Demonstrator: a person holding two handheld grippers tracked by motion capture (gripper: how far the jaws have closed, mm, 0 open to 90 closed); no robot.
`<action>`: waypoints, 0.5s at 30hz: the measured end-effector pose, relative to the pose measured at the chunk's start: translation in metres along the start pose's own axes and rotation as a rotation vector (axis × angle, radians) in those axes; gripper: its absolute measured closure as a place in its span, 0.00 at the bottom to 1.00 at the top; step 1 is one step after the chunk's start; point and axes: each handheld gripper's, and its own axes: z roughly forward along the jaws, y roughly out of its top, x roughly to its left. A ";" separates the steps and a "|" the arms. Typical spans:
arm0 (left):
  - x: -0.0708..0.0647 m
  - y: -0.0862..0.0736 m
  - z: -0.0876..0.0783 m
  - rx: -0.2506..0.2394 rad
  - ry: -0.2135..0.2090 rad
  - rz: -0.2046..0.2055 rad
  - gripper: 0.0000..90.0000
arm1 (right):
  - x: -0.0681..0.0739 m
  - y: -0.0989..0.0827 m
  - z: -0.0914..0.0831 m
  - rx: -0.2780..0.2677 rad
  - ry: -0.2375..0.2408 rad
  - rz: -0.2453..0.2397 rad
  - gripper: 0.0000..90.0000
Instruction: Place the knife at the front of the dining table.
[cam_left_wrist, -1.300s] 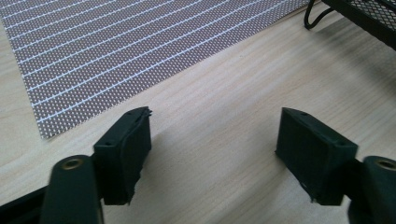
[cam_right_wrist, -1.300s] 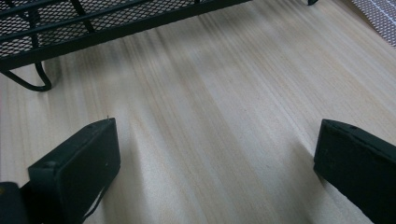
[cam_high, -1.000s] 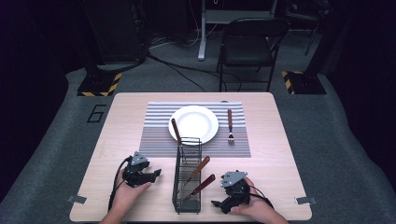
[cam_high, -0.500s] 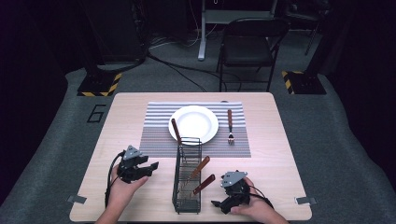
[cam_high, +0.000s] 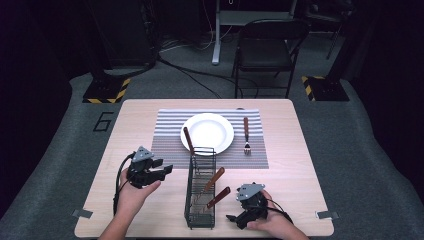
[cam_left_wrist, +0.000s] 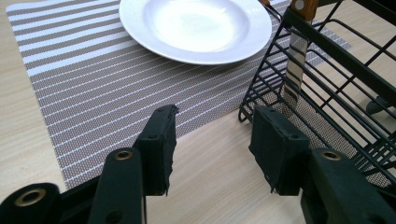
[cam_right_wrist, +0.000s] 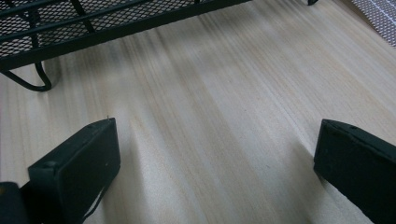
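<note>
Both grippers (cam_high: 162, 170) (cam_high: 233, 219) spread and empty; that knife (cam_left_wrist: 295, 65) in the rack (cam_high: 201, 187) looks stiff, slick-bladed, so I'd grab the wooden handle.

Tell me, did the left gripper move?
Yes. The left gripper has moved left, away from the rack, and slightly toward the placemat.

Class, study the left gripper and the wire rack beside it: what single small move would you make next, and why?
Probably ease the left gripper forward and to its right, toward the knife standing at the near corner of the wire rack. Its jaws are open and empty over bare table, and the fork already lies beside the plate, so a knife seems to be missing.
</note>
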 end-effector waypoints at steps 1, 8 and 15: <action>-0.001 0.004 -0.001 -0.004 -0.007 0.003 0.57 | 0.000 0.000 0.000 0.000 0.000 0.000 0.00; -0.008 0.022 -0.004 -0.021 -0.035 0.021 0.57 | 0.000 0.000 0.000 0.000 0.000 0.000 0.00; -0.017 0.036 -0.002 -0.026 -0.064 0.042 0.57 | 0.000 0.000 0.000 0.000 0.000 0.000 0.00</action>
